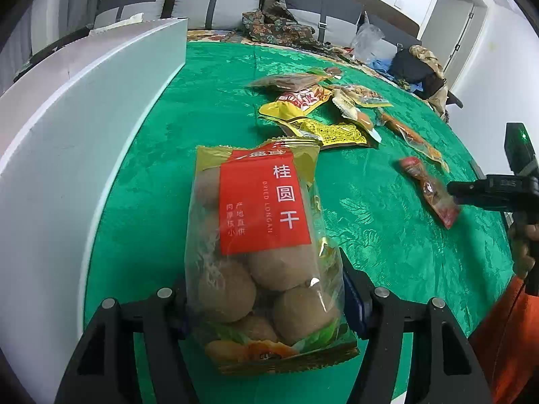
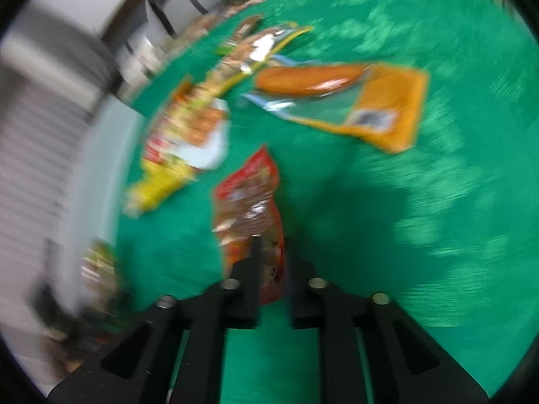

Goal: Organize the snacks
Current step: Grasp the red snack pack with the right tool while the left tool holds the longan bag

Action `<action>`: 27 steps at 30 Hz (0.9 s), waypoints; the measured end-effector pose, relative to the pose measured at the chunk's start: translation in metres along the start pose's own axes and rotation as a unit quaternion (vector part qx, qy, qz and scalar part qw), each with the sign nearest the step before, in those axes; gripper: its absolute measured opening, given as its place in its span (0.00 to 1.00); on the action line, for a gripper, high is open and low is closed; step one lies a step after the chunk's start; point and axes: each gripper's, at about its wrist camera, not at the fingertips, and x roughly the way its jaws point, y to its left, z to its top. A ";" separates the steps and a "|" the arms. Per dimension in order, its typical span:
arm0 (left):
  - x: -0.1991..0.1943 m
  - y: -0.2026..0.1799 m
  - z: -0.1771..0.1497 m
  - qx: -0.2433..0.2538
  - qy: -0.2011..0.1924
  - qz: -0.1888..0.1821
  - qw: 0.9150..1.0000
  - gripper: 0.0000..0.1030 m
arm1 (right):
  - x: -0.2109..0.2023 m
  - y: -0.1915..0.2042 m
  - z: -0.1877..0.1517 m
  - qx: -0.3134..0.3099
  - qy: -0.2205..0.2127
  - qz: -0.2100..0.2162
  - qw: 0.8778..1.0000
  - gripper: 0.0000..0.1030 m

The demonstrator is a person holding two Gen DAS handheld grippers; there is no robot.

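left wrist view: left gripper clamped at mid width on the dried longan bag, held above the green tablecloth beside a white box; snack pile further back, right gripper at the red snack packet. right wrist view, blurred: right gripper part open around the red snack packet, looks gripped but can't tell; orange sausage pack beyond.
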 end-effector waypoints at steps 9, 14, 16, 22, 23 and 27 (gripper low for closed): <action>-0.004 0.002 0.000 -0.002 -0.009 -0.004 1.000 0.64 | 0.021 0.053 0.013 -0.144 0.030 -0.083 0.986 0.74; -0.006 0.003 -0.002 -0.002 -0.012 -0.010 1.000 0.64 | 0.058 0.073 0.010 -0.210 0.064 -0.130 0.967 0.85; -0.005 0.001 -0.002 0.002 -0.010 -0.012 1.000 0.64 | 0.054 0.063 0.017 -0.183 0.056 -0.117 0.975 0.81; -0.011 -0.004 0.000 0.005 -0.010 -0.024 1.000 0.64 | 0.032 0.041 0.033 -0.099 0.053 -0.112 0.987 0.37; -0.013 -0.004 0.001 0.002 -0.014 -0.028 1.000 0.64 | 0.027 0.037 0.033 -0.087 0.051 -0.108 0.989 0.36; -0.025 -0.006 0.007 -0.006 -0.019 -0.029 0.999 0.64 | 0.010 0.029 0.025 -0.057 0.038 -0.077 0.995 0.10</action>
